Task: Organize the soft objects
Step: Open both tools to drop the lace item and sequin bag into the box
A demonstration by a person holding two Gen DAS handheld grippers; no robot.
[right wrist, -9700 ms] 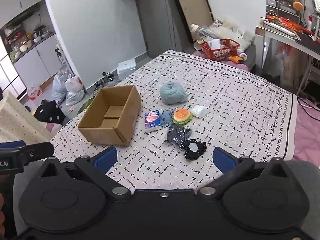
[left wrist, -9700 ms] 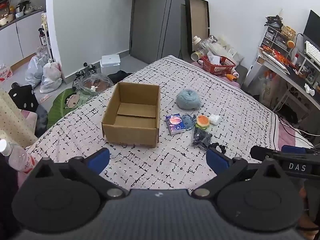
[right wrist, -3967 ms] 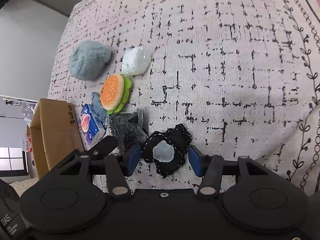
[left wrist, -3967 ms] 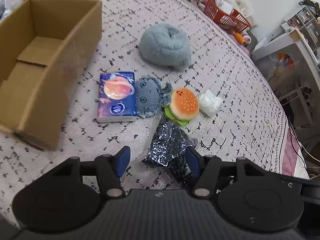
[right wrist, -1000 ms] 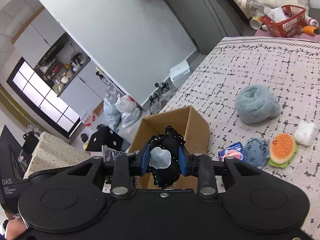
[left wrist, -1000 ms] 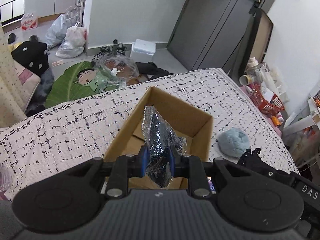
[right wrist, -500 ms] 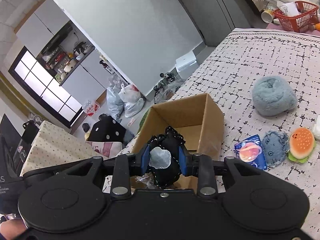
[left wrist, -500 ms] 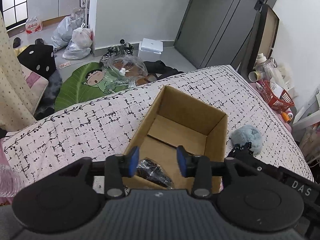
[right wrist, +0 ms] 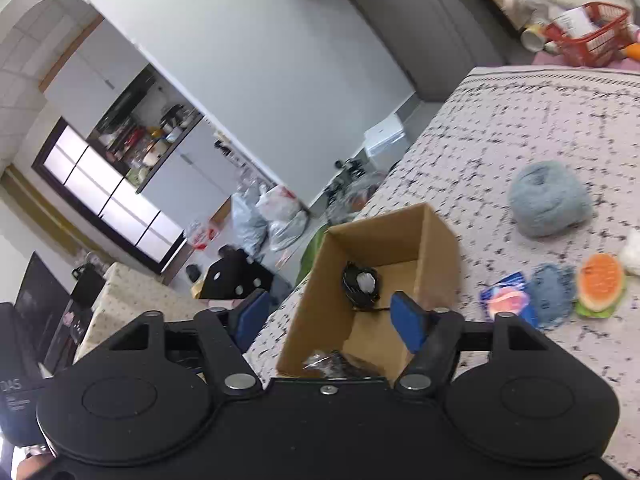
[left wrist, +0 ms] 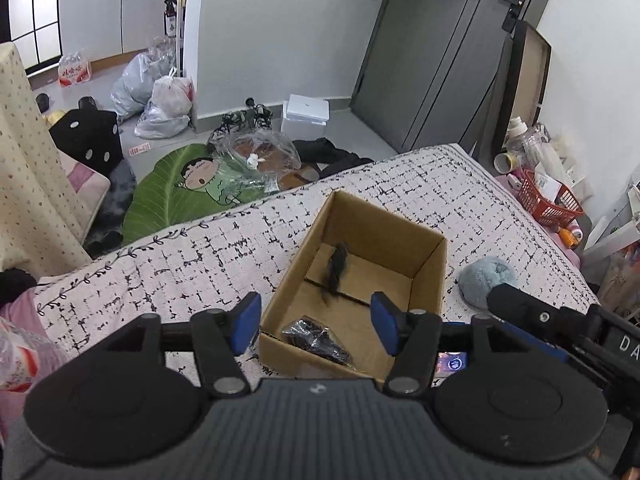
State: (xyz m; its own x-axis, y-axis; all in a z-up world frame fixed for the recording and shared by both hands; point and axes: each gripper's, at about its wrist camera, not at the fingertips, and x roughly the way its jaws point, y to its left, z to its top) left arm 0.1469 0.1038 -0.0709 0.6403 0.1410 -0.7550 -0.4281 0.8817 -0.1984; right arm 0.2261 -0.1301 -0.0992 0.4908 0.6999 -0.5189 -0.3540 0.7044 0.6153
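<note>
The bed [left wrist: 460, 184], under its cream cover with black grid marks, carries everything. The cardboard box [left wrist: 434, 268] sits open-topped toward the bed's left edge, the side nearest the floor clutter.

My left hand-held gripper [left wrist: 316, 322] hangs above the box's near end. Its jaws are opening and already stand moderately wide, with nothing between the blue pads [left wrist: 246, 322]; they touch nothing. My right hand-held gripper [right wrist: 330, 318] is over the same near end, jaws likewise opening and moderately wide, pads clear of everything.

Out on the cover beyond the box's right wall lies the fluffy blue-grey ball [right wrist: 550, 200], well apart from both grippers. Nearer the bed's near edge, in a row just beside the box: the blue tissue pack [right wrist: 506, 298], the blue denim-like plush [right wrist: 550, 296] touching it, and the burger toy [right wrist: 600, 286] against that.

Inside the box, the crinkly dark packet [left wrist: 318, 340] lies on the floor at the near wall. The black lace-edged piece [right wrist: 360, 284] with its pale centre is farther in, blurred; I cannot tell whether it rests on the box floor.
</note>
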